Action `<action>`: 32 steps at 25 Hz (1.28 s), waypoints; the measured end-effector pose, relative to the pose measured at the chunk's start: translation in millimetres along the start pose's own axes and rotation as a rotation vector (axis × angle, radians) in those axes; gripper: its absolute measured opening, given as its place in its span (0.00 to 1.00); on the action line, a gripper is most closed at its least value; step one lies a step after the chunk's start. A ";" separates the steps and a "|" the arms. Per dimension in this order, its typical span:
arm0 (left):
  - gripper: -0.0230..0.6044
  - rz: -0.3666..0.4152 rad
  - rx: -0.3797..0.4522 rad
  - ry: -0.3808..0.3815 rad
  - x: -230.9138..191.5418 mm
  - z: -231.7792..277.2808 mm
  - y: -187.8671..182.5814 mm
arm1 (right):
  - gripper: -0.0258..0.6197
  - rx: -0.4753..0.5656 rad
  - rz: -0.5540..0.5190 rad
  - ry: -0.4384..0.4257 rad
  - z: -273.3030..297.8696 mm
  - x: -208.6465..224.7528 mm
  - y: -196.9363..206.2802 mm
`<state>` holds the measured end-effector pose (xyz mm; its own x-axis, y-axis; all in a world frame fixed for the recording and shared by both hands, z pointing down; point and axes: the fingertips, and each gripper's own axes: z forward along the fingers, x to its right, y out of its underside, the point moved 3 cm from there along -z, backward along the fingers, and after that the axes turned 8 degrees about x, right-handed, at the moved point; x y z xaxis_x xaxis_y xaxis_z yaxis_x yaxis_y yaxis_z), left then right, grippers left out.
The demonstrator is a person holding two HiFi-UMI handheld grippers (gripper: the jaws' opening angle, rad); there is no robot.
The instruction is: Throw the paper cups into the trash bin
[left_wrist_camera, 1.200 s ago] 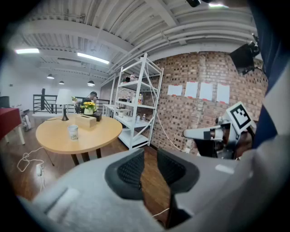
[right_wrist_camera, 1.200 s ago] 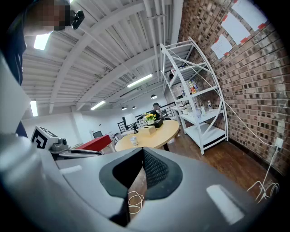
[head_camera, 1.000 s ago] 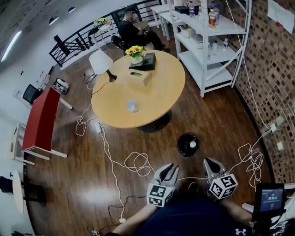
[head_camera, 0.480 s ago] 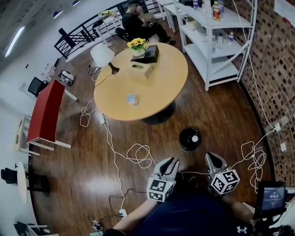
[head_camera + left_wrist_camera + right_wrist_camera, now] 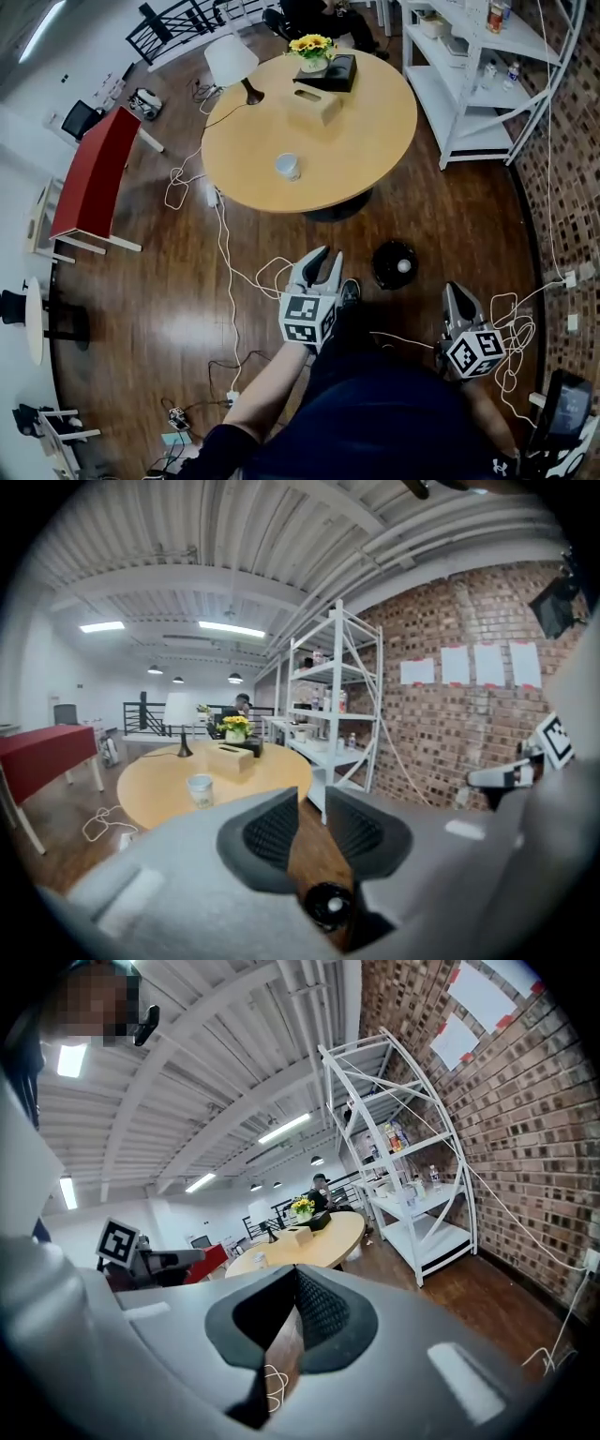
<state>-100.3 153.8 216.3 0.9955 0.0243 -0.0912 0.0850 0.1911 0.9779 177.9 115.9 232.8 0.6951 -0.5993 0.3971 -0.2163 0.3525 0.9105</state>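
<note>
Left gripper [image 5: 328, 255] hovers low over the wooden floor [image 5: 178, 309], jaws parted, only bare boards showing between them. Right gripper [image 5: 450, 289] sits off at its 4 o'clock, jaws pinched tight together with nothing in them. The paper cup [image 5: 288, 167] stands upright on the round table [image 5: 375, 131], up at 11 o'clock from the left gripper and well apart from both. The black trash bin [image 5: 378, 266] sits on the floor at the left gripper's 3 o'clock, something small and white inside

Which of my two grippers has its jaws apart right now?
The left gripper: floor shows through the gap between its jaws, while the right gripper has its jaws closed together.
</note>
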 end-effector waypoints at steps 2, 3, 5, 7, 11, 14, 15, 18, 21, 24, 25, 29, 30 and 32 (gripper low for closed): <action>0.18 0.013 0.012 -0.056 -45.9 22.0 -7.7 | 0.06 0.003 -0.012 0.020 17.8 1.5 -3.2; 0.18 0.017 0.007 -0.083 -67.9 34.0 -9.8 | 0.06 0.001 -0.018 0.030 28.5 3.2 -5.4; 0.18 0.045 -0.008 -0.146 -115.8 58.7 -7.1 | 0.06 -0.010 -0.026 0.051 53.4 5.0 -11.0; 0.18 0.061 -0.030 -0.198 -160.8 82.9 -3.9 | 0.06 -0.021 -0.030 0.065 81.1 1.9 -16.8; 0.19 0.043 -0.091 -0.262 -234.3 122.3 5.5 | 0.06 -0.042 -0.055 0.063 134.0 -9.5 -26.8; 0.19 0.033 -0.141 -0.284 -280.2 149.5 14.6 | 0.06 -0.070 -0.079 0.043 179.6 -18.3 -25.2; 0.20 0.024 -0.156 -0.283 -290.8 157.9 17.0 | 0.06 -0.081 -0.092 0.027 196.3 -21.9 -23.7; 0.20 -0.011 -0.200 -0.293 -312.5 170.5 30.6 | 0.06 -0.128 -0.134 -0.062 246.8 -39.5 -13.4; 0.20 -0.077 -0.198 -0.299 -309.0 158.7 29.4 | 0.06 -0.188 -0.180 -0.206 297.7 -67.5 0.9; 0.20 -0.133 -0.172 -0.304 -291.9 129.1 27.4 | 0.06 -0.258 -0.255 -0.370 355.8 -100.8 16.4; 0.20 -0.152 -0.175 -0.308 -282.7 112.6 33.3 | 0.06 -0.291 -0.277 -0.422 372.9 -112.2 24.1; 0.20 -0.227 -0.210 -0.357 -246.8 39.8 59.2 | 0.06 -0.406 -0.365 -0.577 442.7 -152.2 55.9; 0.20 -0.245 -0.221 -0.381 -242.8 22.9 66.8 | 0.06 -0.424 -0.380 -0.594 459.9 -160.0 63.3; 0.20 -0.290 -0.232 -0.449 -240.0 -8.8 78.1 | 0.06 -0.465 -0.388 -0.601 489.2 -169.7 80.1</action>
<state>-333.0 171.5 313.0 0.8568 -0.4703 -0.2113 0.3963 0.3386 0.8534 -292.9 -105.7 294.8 0.1516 -0.9719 0.1799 0.3571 0.2236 0.9069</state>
